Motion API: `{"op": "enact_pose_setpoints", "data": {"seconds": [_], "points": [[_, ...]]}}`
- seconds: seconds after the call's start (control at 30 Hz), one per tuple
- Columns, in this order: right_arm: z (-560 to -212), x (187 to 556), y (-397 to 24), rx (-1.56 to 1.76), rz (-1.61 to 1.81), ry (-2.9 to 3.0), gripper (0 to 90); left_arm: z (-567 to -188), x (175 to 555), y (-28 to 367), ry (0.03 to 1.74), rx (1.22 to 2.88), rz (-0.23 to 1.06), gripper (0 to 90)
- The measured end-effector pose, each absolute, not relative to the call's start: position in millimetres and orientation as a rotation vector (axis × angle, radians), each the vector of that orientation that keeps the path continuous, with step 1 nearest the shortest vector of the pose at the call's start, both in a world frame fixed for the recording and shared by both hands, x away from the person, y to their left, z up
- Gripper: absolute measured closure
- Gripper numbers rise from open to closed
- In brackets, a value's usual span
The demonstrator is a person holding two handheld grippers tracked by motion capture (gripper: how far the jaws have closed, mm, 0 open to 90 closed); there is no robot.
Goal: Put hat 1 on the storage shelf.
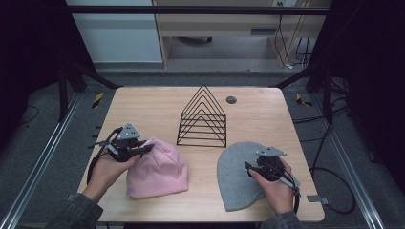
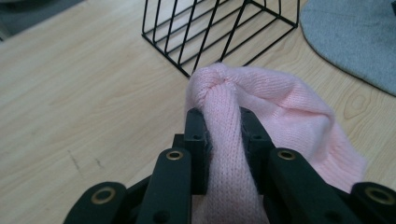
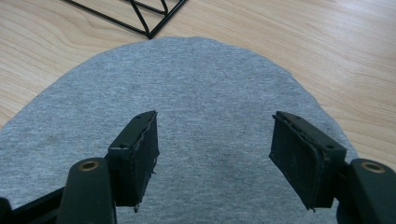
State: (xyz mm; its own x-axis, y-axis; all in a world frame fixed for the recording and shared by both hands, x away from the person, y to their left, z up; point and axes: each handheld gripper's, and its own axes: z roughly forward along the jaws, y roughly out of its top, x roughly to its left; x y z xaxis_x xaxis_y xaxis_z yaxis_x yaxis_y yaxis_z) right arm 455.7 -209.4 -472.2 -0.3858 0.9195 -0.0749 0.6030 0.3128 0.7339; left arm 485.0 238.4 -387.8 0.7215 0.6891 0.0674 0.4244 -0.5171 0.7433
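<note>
Left gripper view: left tongs pinch the pink hat; right tongs gape over the grey hat.

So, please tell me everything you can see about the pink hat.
The pink knitted beanie looks soft, with a fine rib. It lies on the wooden table, near its front left, in front of the black wire rack and apart from the grey beanie. The left tongs are shut on a bunched fold at its crown, which is pulled up off the table.

pink beanie in left claw
</note>
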Motion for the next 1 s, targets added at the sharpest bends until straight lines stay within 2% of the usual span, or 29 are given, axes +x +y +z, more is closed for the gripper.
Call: {"op": "enact_pose_setpoints", "data": {"seconds": [0.3,1.0], "points": [[-469.4,455.9,-206.0,1.312,0.879,2.092,32.0,-345.3,478.5,241.1,0.766,2.182,0.586,76.3],[-463.2,450.2,-188.5,1.225,0.948,2.119,30.1,-277.5,497.4,239.4,0.685,2.083,0.665,76.1]]}}
